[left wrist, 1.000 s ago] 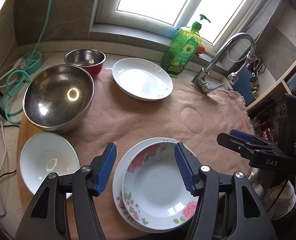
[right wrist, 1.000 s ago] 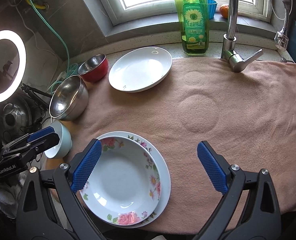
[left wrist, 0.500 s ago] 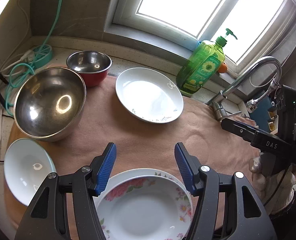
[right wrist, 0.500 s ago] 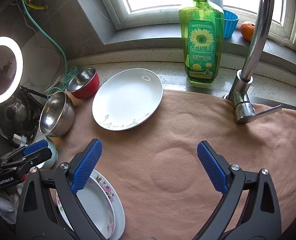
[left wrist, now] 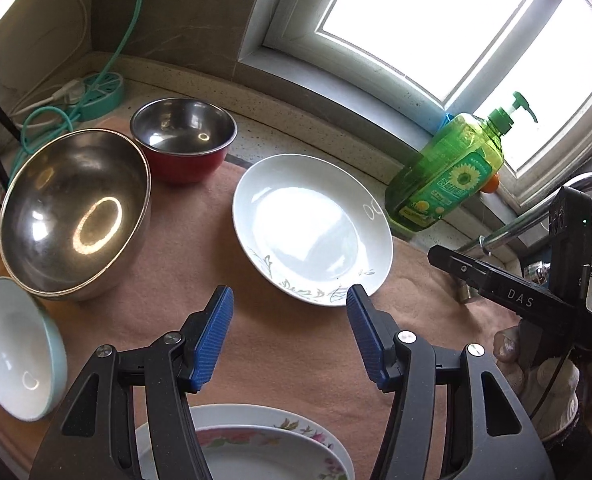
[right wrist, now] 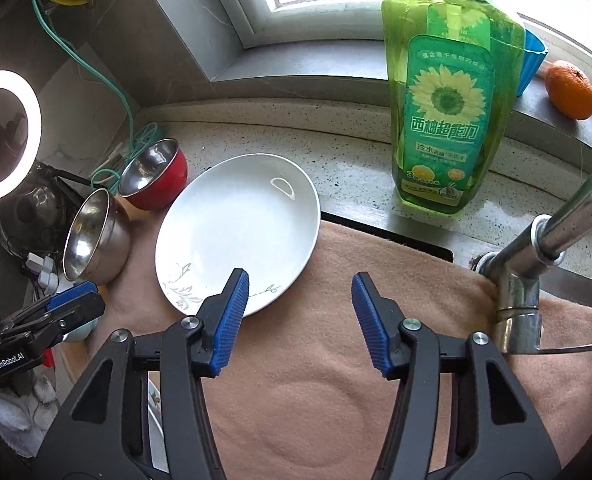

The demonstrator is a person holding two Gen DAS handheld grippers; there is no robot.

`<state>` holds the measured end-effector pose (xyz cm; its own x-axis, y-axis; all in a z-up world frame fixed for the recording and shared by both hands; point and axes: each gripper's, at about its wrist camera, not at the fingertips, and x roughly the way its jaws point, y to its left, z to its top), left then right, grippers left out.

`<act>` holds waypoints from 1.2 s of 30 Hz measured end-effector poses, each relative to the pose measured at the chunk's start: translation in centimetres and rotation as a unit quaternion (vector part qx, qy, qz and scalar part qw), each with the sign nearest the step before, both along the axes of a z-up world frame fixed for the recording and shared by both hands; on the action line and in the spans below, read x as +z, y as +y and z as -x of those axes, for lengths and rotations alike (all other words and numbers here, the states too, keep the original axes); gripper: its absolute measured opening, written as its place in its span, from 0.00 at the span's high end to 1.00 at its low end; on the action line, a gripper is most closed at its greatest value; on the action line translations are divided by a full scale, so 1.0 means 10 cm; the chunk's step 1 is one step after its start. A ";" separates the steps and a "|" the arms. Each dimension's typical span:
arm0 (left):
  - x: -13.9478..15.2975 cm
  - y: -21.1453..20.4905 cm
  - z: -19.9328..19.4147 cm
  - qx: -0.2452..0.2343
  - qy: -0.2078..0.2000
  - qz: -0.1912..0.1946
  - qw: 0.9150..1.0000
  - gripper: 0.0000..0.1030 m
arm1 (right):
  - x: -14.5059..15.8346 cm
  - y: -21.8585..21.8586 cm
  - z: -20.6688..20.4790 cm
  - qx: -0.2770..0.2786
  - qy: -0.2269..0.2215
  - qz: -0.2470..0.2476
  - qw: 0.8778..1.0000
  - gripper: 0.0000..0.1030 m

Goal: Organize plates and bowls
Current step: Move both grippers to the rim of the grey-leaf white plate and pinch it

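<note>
A white plate [left wrist: 311, 228] with a grey leaf print lies on the pink cloth [left wrist: 280, 344], just ahead of my left gripper [left wrist: 290, 332]. Its jaws are closing slightly, with only cloth between them. My right gripper [right wrist: 299, 320] is closing too. Its left pad overlaps the near rim of the white plate [right wrist: 236, 232] without pressing on it. To the left stand a large steel bowl [left wrist: 74, 216], a red bowl [left wrist: 184, 140] and a pale blue bowl [left wrist: 14, 352]. Two stacked floral plates [left wrist: 256, 448] lie under the left gripper.
A green soap bottle [right wrist: 451, 120] stands on the counter behind the cloth, and a faucet [right wrist: 515, 292] at the right. An orange [right wrist: 569, 90] and a blue cup [right wrist: 529, 60] sit on the sill. Cables and a power strip [left wrist: 100, 92] fill the back left corner.
Both grippers have moved forward from over the floral plates toward the white plate. The right jaws have narrowed to about half their earlier width.
</note>
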<state>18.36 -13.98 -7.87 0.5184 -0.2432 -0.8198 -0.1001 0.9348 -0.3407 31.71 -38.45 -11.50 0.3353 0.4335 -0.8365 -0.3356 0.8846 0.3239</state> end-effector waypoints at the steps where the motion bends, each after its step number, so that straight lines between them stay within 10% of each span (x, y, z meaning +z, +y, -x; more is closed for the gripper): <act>1: -0.02 0.01 -0.03 0.004 0.003 -0.001 1.000 0.47 | -0.03 0.02 -0.05 0.007 0.000 0.003 1.000 0.48; 36: -0.50 0.13 -0.57 0.021 0.059 0.011 0.998 0.76 | -0.48 0.35 -0.73 0.037 0.036 0.029 0.998 0.77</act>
